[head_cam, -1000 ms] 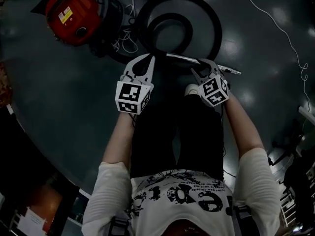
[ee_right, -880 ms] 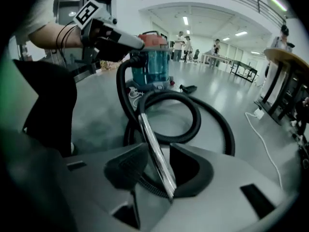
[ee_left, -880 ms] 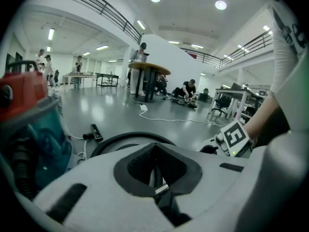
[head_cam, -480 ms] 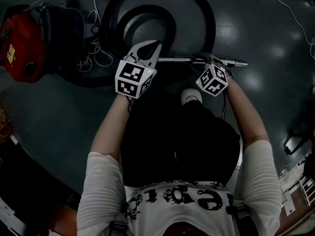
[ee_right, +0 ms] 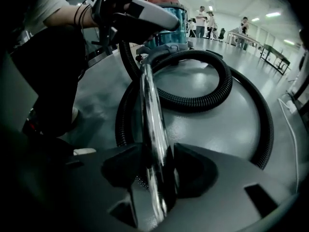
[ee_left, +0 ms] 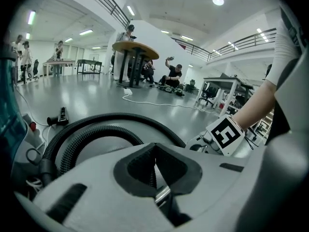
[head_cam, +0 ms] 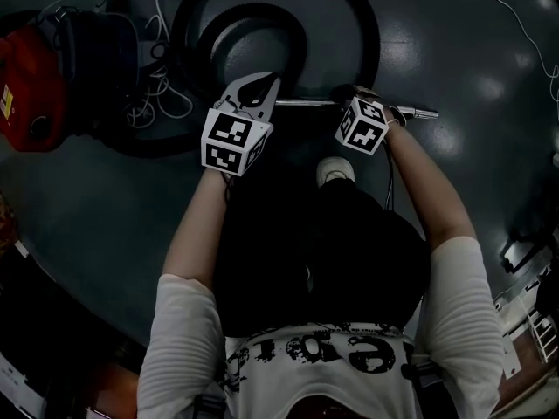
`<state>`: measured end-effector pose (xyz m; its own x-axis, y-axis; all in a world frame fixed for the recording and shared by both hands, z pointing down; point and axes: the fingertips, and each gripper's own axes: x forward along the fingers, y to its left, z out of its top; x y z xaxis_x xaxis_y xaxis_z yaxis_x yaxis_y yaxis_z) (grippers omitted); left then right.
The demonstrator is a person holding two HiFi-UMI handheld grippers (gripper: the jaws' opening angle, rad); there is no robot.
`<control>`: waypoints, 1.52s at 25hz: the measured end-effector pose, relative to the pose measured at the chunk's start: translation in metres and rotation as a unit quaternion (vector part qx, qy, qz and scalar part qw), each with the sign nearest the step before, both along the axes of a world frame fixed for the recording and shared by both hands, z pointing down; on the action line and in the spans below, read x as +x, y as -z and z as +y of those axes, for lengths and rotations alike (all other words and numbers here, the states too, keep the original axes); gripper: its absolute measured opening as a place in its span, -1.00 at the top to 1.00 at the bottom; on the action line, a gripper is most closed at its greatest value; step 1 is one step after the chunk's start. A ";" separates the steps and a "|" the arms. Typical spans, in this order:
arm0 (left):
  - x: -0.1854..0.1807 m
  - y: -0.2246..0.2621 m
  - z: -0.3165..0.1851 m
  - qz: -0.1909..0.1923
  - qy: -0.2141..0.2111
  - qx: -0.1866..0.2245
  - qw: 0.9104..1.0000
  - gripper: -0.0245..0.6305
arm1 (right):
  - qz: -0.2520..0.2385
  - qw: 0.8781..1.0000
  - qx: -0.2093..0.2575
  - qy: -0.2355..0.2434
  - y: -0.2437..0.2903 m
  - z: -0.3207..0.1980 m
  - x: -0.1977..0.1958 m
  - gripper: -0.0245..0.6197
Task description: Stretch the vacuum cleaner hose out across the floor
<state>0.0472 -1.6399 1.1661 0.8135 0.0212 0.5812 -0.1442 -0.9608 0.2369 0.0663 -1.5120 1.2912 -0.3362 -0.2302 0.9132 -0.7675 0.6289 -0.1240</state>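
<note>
My right gripper (head_cam: 360, 103) has come down onto the metal tube (head_cam: 310, 104) since a second ago, when it hung above it. Its jaws have just been opening, and in the right gripper view they stand partly apart (ee_right: 157, 173). The shiny tube (ee_right: 149, 110) runs straight between the pads, and I see no firm squeeze on it.

My left gripper (head_cam: 262, 85) has sunk too. Its jaws are pressed together and hold nothing, which the left gripper view (ee_left: 155, 151) shows plainly. Its tip now sits just beside the end of the tube where the hose (head_cam: 362, 11) joins; before, it was short of that spot.

The hose lies exactly as it did, wound in two black loops on the dark floor (head_cam: 454, 51) beyond the tube and not stretched at all. Both gripper views show the same coil ( (ee_left: 96, 132), (ee_right: 219, 88)).

In the head view the red vacuum cleaner (head_cam: 22, 85) has slid to the left edge, having stood further in a second ago. My shoe (head_cam: 334, 171) shows below the tube, between my two arms.
</note>
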 end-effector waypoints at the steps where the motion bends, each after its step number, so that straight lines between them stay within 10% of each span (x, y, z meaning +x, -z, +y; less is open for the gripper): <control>1: -0.003 0.000 -0.001 -0.005 -0.001 0.003 1.000 0.91 | 0.015 1.000 0.009 0.002 -0.005 -0.002 0.000 0.39; 6: -0.019 0.000 -0.009 -0.021 0.001 0.024 0.999 0.91 | 0.172 0.982 0.050 0.060 -0.050 -0.012 0.001 0.54; 13: -0.035 -0.009 -0.010 -0.041 -0.025 0.039 0.998 0.91 | 0.113 0.991 0.009 0.064 -0.049 -0.012 -0.008 0.71; 20: -0.027 0.016 -0.023 -0.011 0.040 -0.004 0.999 0.91 | 0.068 0.996 -0.007 0.058 -0.016 -0.009 -0.013 0.71; 33: -0.060 0.294 -0.010 0.008 0.179 -0.107 0.978 0.91 | -0.059 0.987 -0.113 -0.098 0.290 0.019 -0.027 0.72; 38: -0.066 0.421 0.011 -0.007 0.226 -0.082 0.971 0.91 | -0.078 0.978 -0.111 -0.157 0.436 0.028 -0.017 0.72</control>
